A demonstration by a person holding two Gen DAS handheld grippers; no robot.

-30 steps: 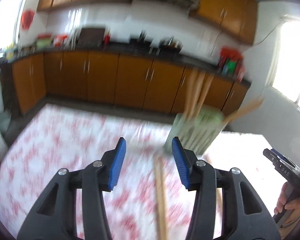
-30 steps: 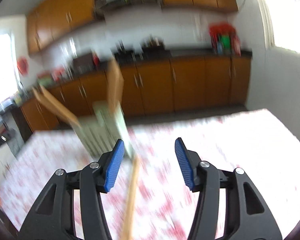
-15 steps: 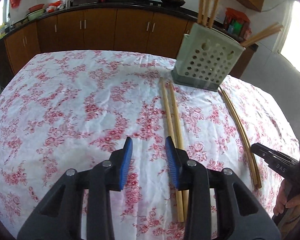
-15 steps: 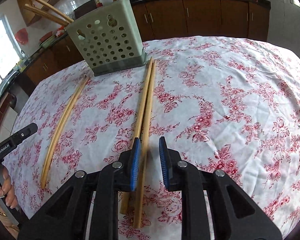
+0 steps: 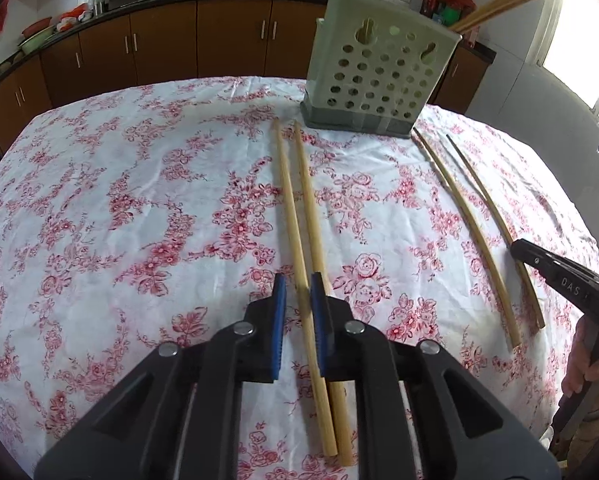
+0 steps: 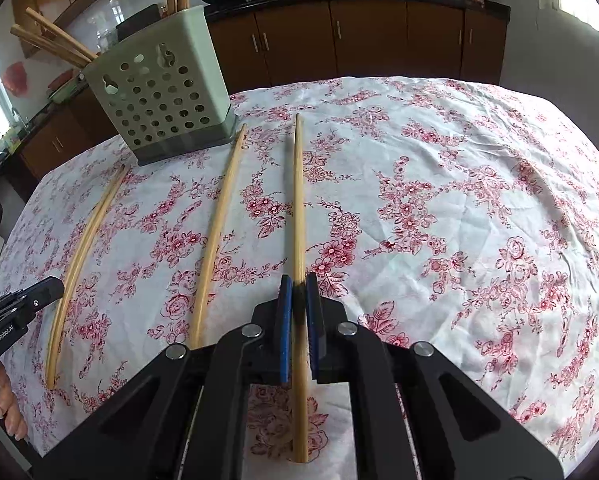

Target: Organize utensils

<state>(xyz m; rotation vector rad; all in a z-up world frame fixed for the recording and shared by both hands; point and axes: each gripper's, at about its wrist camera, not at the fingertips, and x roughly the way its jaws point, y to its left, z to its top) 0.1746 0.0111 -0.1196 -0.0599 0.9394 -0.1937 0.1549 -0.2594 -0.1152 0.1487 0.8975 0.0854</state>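
On a kitchen table under a flowered cloth [image 6: 479,184], wide bare fabric lies open to the right of the right gripper [image 6: 298,290] and to the left of the left gripper [image 5: 298,286]. Ahead of both stands a perforated utensil holder [image 5: 375,76], chopsticks jutting from its top, blocking a straight path forward. Between the two grippers, loose chopsticks [image 6: 219,220] lie lengthwise on the cloth, leaving only narrow lanes. Brown cabinets [image 6: 379,40] stand beyond the table's far edge.

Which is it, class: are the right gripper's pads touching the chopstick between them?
Touching. The right wrist view shows the right gripper with both blue pads pressed against the chopstick, no gap either side.
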